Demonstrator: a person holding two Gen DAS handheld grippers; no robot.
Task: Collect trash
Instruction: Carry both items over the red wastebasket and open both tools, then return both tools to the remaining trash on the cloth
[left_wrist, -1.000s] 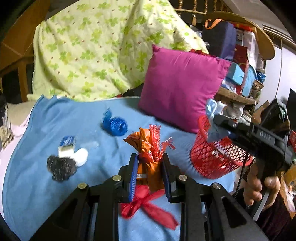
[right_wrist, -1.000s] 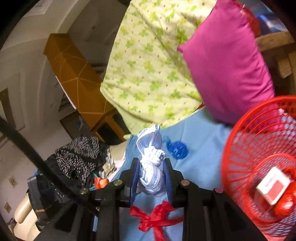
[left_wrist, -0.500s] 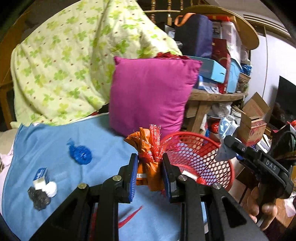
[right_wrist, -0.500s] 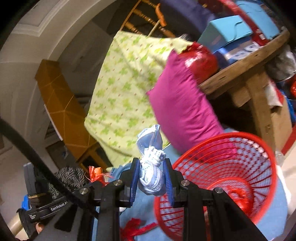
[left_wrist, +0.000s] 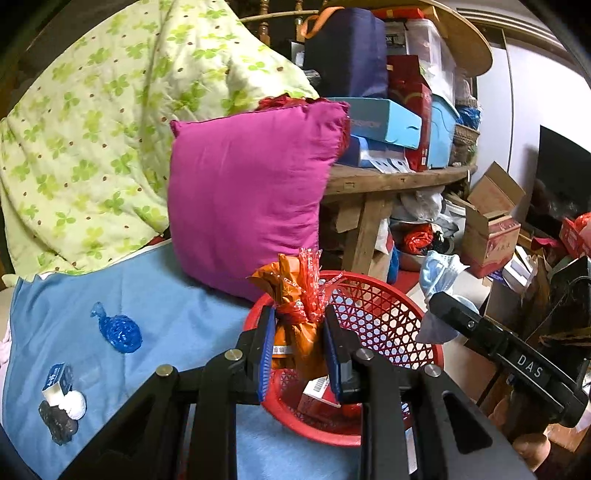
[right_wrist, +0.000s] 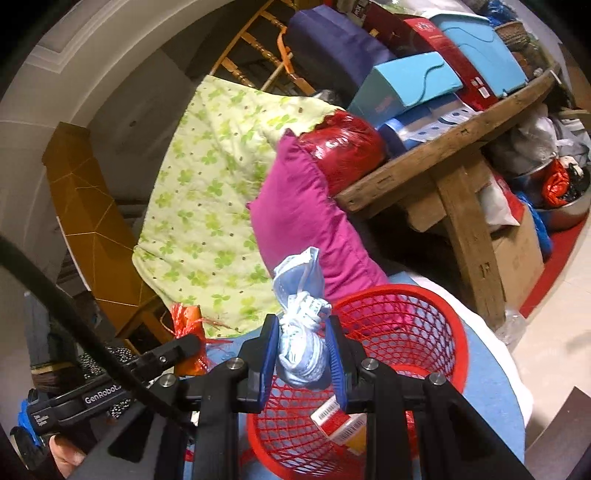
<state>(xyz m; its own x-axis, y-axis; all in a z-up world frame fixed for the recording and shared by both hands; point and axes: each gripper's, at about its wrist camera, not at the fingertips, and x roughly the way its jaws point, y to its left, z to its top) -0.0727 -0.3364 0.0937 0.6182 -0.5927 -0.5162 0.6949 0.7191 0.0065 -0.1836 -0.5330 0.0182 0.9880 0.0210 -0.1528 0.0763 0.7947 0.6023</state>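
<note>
Pinching an orange wrapper (left_wrist: 295, 332), the left gripper (left_wrist: 298, 350) hangs over the red basket (left_wrist: 384, 321) at lower centre; right gripper (right_wrist: 301, 358) squeezes a crumpled blue mask (right_wrist: 301, 332).

The basket (left_wrist: 388, 317) stands on the bed (left_wrist: 166, 306) before the pillow (left_wrist: 243, 192); a box (right_wrist: 343, 421) lies inside it.

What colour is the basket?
Red mesh basket; the right wrist view shows it best.
</note>
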